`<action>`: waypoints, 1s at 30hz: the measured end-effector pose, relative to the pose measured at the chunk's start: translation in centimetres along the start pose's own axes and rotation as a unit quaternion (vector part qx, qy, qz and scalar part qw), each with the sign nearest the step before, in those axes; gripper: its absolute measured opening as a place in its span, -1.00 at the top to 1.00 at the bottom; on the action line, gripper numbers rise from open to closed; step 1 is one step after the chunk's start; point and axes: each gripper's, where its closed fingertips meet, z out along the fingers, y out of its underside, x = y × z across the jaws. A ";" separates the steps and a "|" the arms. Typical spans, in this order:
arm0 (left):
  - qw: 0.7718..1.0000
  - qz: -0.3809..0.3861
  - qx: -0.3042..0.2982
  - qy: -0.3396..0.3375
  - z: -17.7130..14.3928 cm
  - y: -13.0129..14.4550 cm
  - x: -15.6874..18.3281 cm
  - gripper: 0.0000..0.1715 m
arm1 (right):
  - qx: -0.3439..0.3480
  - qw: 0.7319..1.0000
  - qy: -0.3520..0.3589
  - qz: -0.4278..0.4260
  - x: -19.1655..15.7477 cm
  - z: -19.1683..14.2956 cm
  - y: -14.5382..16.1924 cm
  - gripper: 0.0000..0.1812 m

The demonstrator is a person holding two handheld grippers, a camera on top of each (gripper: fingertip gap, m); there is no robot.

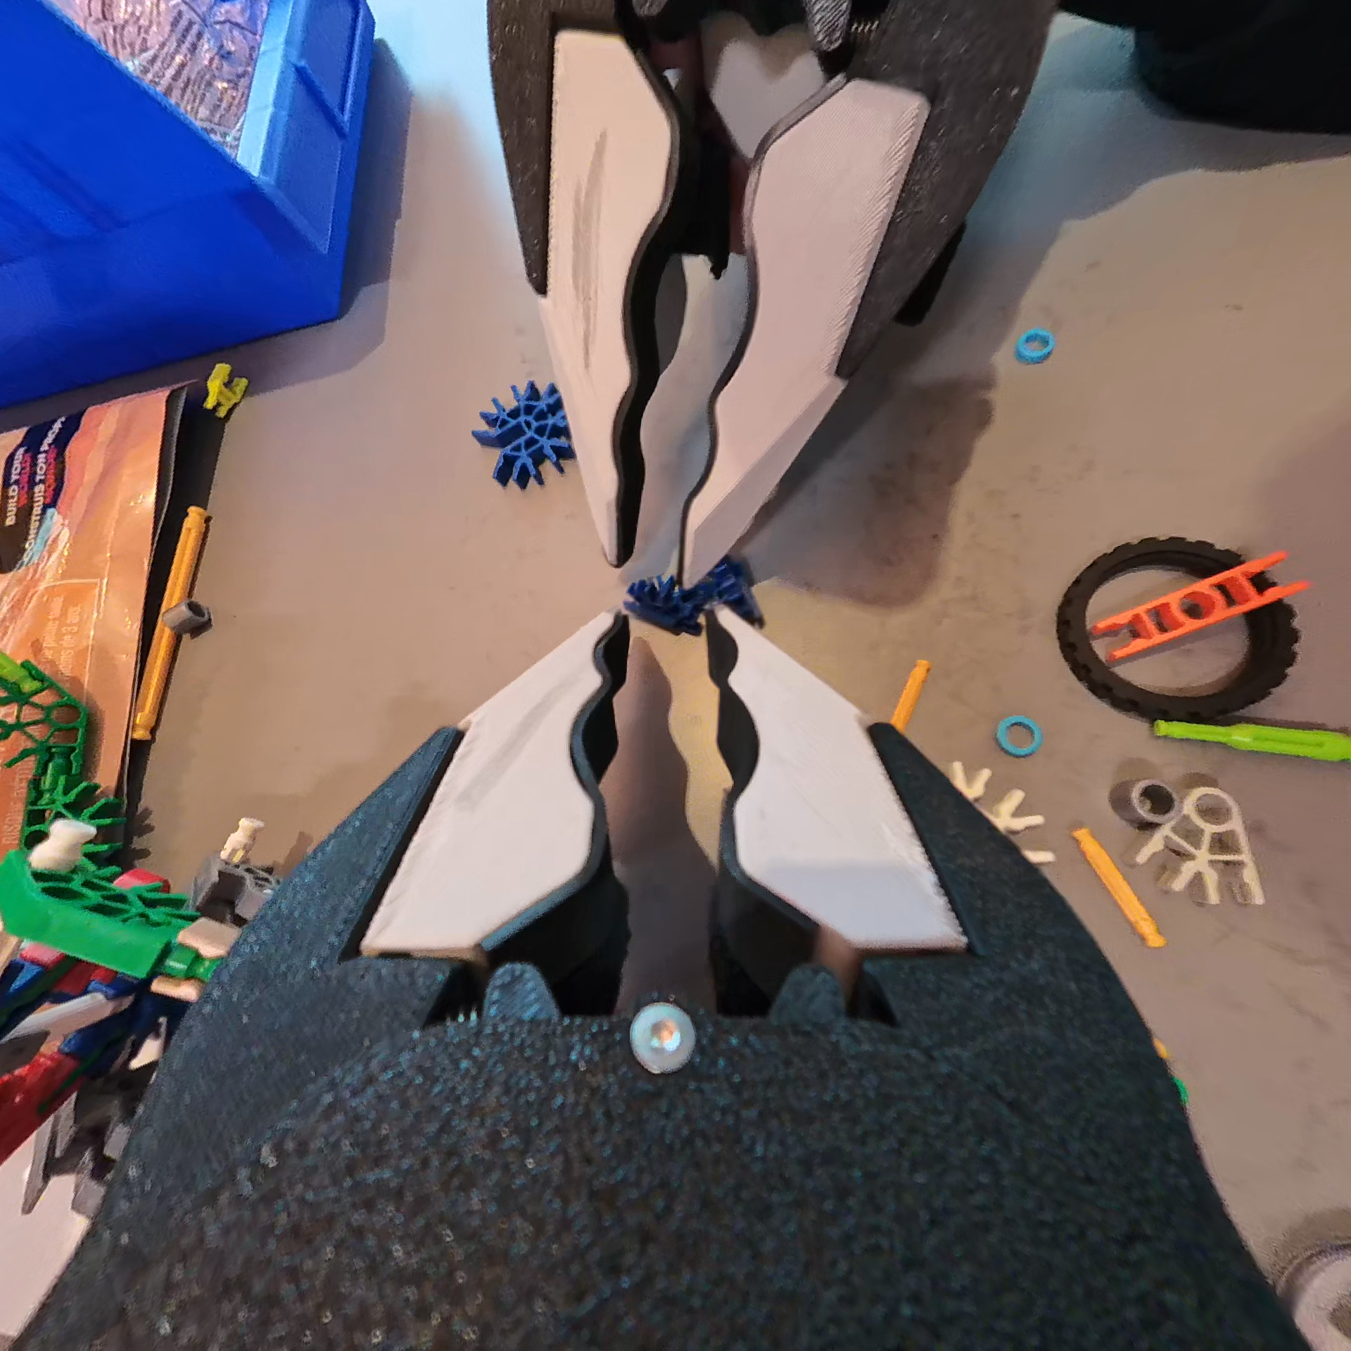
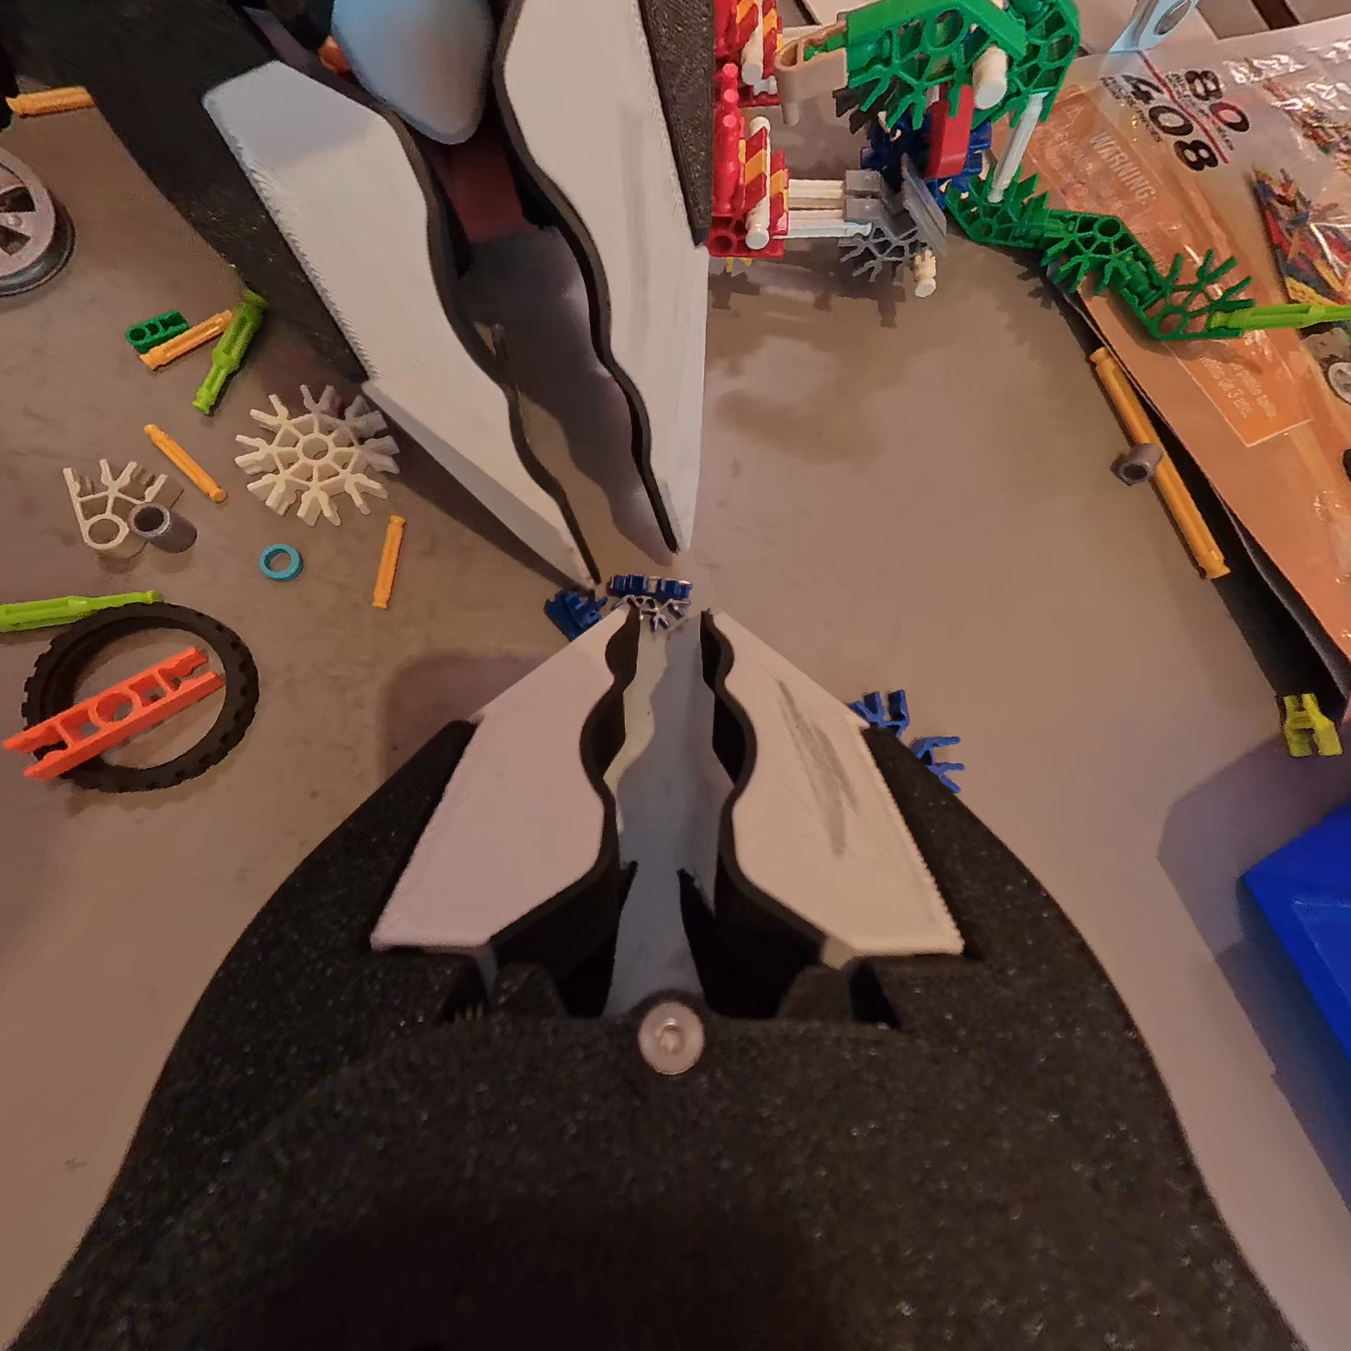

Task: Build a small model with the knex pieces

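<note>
My two grippers meet tip to tip over a grey table (image 1: 365, 585). My left gripper (image 1: 664, 621) is shut on a small blue snowflake connector (image 1: 669, 601), seen edge-on. My right gripper (image 2: 667, 621) is shut on a blue connector (image 2: 651, 591) from the opposite side. The two blue pieces touch between the tips, and a blue part (image 2: 574, 610) sticks out sideways; it also shows in the left wrist view (image 1: 731, 581). The right gripper (image 1: 651, 564) comes down from the top of the left wrist view, and the left gripper (image 2: 636, 563) does the same in the right wrist view.
A loose blue snowflake connector (image 1: 526, 442) lies beside the right gripper. A blue bin (image 1: 168, 205), a printed plastic bag (image 2: 1206, 219) and a green, red and blue rod model (image 2: 914, 146) stand nearby. A black tyre (image 2: 139, 702) with an orange piece, a white snowflake connector (image 2: 314, 457) and small rods lie scattered. Less than 4 cm separates the two grippers' tips.
</note>
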 end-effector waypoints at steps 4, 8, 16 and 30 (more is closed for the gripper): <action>1.000 0.005 -0.003 0.007 0.1 0.0 0.3 0.83 | 0.001 1.000 -0.003 0.001 -0.1 0.1 0.0 0.82; 1.000 0.002 0.001 0.020 0.0 0.0 0.6 0.81 | -0.003 1.000 -0.002 0.002 0.0 0.0 0.4 0.82; 1.000 0.000 0.005 0.017 0.0 -0.2 0.6 0.79 | -0.005 1.000 -0.005 0.002 -0.1 0.2 0.4 0.82; 1.000 0.009 -0.003 0.000 0.4 -0.2 0.3 0.91 | -0.003 1.000 -0.021 -0.009 -0.9 0.3 0.2 0.83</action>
